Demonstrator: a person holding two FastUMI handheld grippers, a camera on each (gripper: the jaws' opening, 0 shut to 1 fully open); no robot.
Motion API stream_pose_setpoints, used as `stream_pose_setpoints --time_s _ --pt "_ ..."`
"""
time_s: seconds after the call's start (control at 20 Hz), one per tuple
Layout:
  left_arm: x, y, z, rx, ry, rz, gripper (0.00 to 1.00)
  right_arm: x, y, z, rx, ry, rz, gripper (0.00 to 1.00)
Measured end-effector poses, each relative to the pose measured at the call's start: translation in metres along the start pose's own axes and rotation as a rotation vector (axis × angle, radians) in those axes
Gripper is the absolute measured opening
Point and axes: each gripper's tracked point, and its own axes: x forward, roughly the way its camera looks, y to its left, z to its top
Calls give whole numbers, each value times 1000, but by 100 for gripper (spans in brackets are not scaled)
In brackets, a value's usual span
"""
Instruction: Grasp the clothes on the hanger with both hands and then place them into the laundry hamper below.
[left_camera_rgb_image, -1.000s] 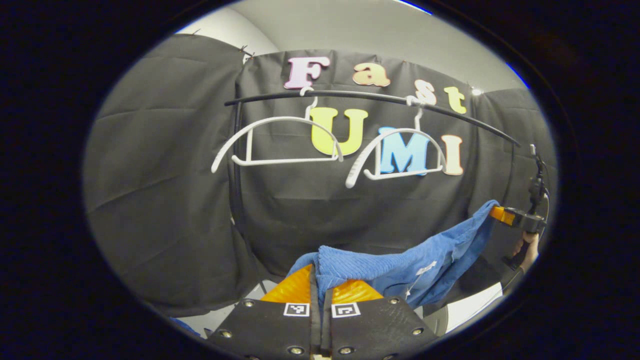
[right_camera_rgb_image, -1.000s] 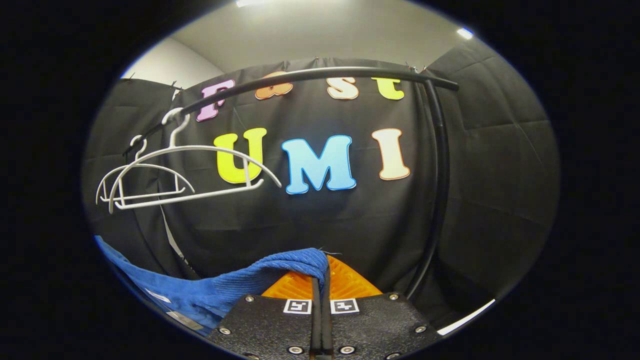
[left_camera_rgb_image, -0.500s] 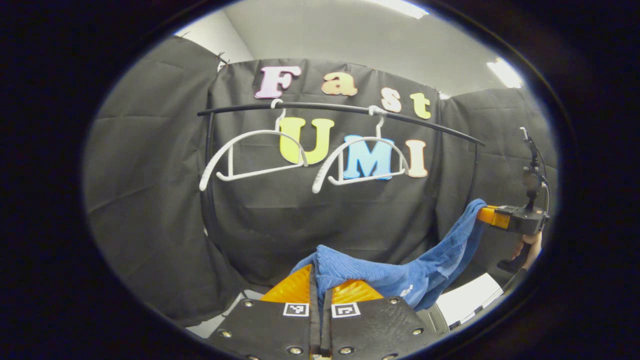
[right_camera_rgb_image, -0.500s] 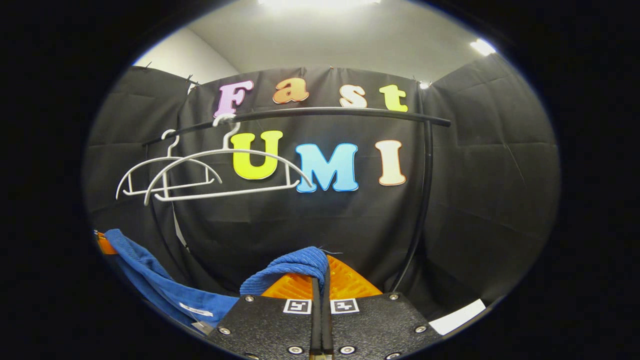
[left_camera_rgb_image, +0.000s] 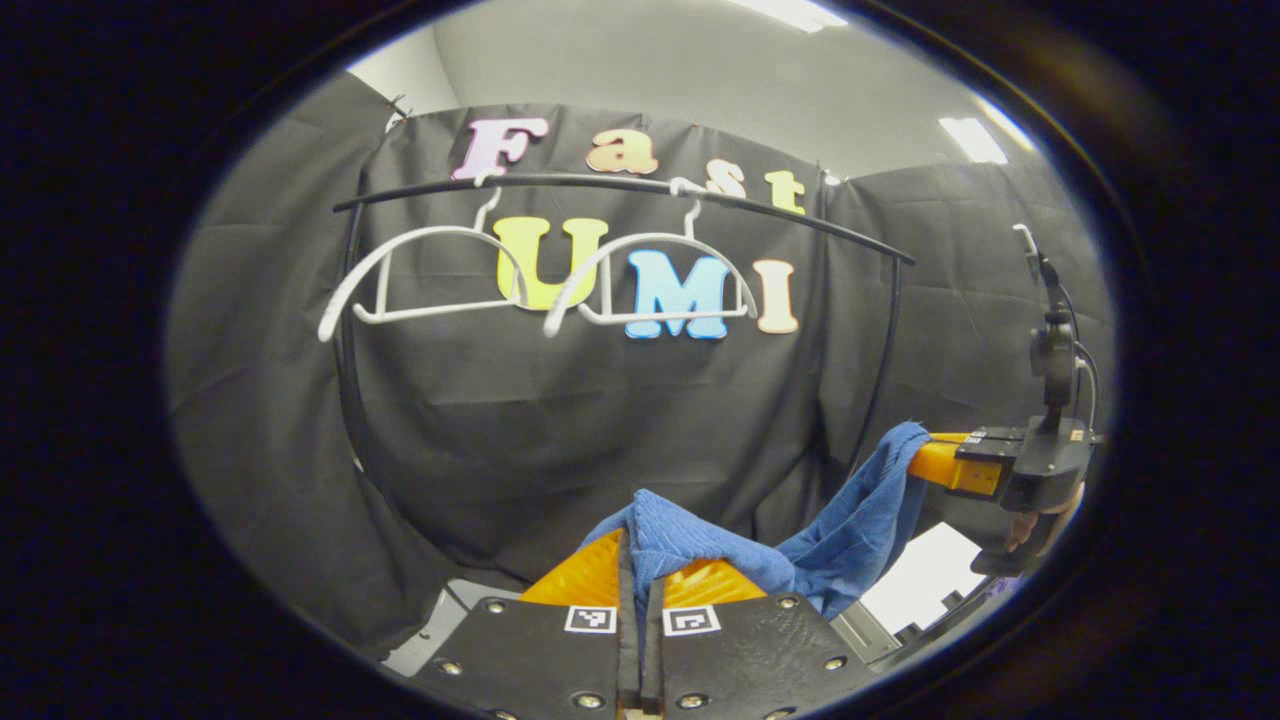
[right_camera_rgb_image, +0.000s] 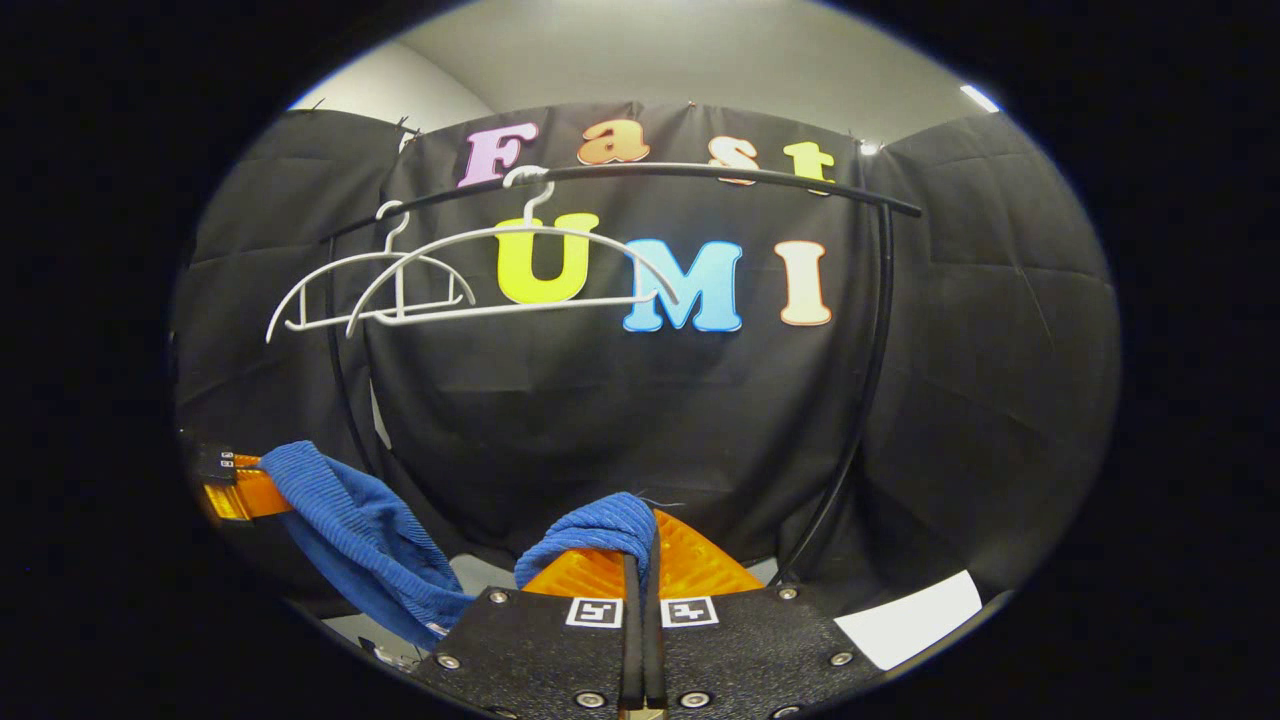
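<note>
The left claw (left_camera_rgb_image: 634, 560) is clamped on one end of the blue garment (left_camera_rgb_image: 850, 520), the right claw (right_camera_rgb_image: 640, 545) on the other; the cloth sags between them, below the rail (right_camera_rgb_image: 700, 172), where two bare white hangers (right_camera_rgb_image: 520, 270) hang.

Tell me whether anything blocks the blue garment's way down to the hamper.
Nothing visible does. The blue garment hangs clear of both hangers, pinched by the left tool and right tool. The hamper itself cannot be made out.
</note>
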Motion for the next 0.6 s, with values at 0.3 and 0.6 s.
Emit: stream_pose_setpoints --time_s 0.3,0.6 --pt "35 -7 -57 3 91 -17 3 6 14 -75 27 115 -4 0" --pt "66 -12 -133 2 190 -38 2 23 10 -158 124 282 -33 2"
